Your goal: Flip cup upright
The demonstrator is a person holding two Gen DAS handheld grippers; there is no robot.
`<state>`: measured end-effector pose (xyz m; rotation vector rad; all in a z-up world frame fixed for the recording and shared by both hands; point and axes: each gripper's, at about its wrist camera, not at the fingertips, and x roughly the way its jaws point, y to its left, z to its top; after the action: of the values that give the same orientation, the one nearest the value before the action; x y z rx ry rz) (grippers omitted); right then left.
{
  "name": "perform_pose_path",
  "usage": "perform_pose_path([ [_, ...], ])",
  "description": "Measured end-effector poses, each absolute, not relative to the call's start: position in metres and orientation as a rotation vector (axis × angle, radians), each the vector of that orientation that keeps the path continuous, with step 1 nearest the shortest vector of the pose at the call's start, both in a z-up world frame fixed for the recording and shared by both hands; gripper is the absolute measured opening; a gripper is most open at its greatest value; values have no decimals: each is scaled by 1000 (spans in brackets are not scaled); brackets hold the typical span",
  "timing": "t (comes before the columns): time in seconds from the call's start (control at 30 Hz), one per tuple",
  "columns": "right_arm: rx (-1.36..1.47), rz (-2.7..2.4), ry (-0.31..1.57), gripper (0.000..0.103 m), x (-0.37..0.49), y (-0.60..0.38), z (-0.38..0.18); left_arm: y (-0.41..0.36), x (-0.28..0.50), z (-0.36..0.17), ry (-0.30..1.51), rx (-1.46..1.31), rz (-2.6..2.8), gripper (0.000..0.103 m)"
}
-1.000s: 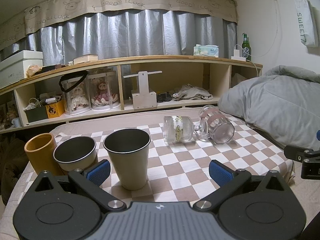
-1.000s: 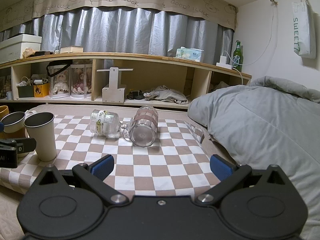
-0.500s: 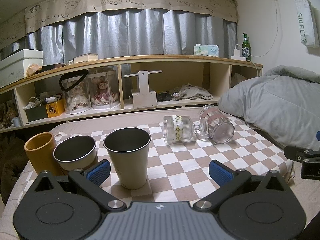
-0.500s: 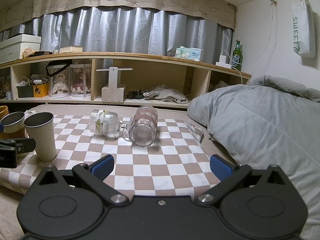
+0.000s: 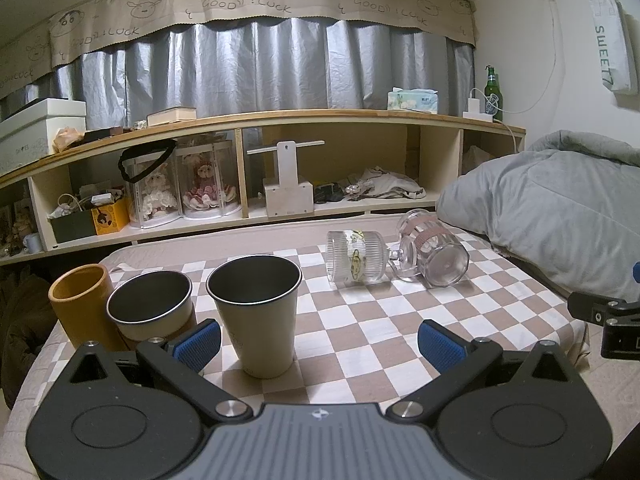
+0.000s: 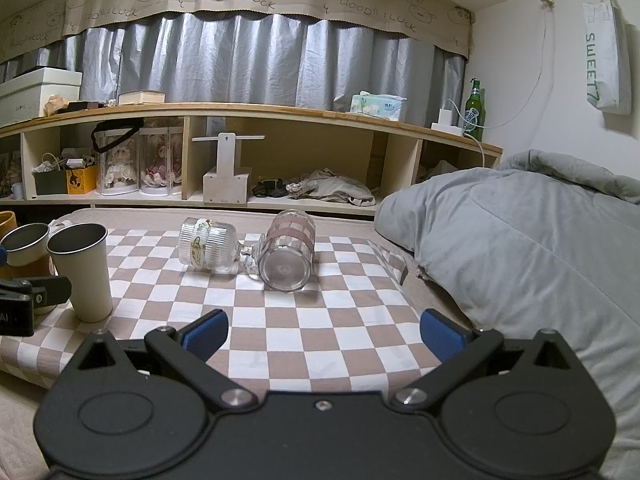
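Note:
Two clear glass cups lie on their sides on the checkered cloth: a ribbed one with a yellow sticker (image 5: 356, 257) (image 6: 208, 249) and a handled mug with a pink band (image 5: 434, 254) (image 6: 286, 255), touching each other. My left gripper (image 5: 318, 344) is open and empty, near the cloth's front edge, just in front of a tall beige cup (image 5: 256, 300). My right gripper (image 6: 324, 334) is open and empty, well short of the lying mug.
Upright at the left stand the tall beige cup (image 6: 82, 274), a wider steel-lined cup (image 5: 150, 310) and an orange cup (image 5: 82, 304). A grey duvet (image 6: 520, 260) bulks at the right. A wooden shelf (image 5: 280, 184) runs behind the checkered cloth (image 6: 320, 320).

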<state>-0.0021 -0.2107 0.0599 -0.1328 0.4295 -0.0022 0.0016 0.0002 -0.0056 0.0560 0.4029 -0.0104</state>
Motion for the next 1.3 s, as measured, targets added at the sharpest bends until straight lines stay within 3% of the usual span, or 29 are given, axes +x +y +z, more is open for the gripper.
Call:
perform_pose_path([
  [1.03, -92, 11, 450, 103, -4, -211, 65, -1, 2, -9, 404, 43, -22, 103],
  [1.3, -13, 48, 470, 103, 41, -217, 65, -1, 5, -10, 417, 27, -32, 103],
])
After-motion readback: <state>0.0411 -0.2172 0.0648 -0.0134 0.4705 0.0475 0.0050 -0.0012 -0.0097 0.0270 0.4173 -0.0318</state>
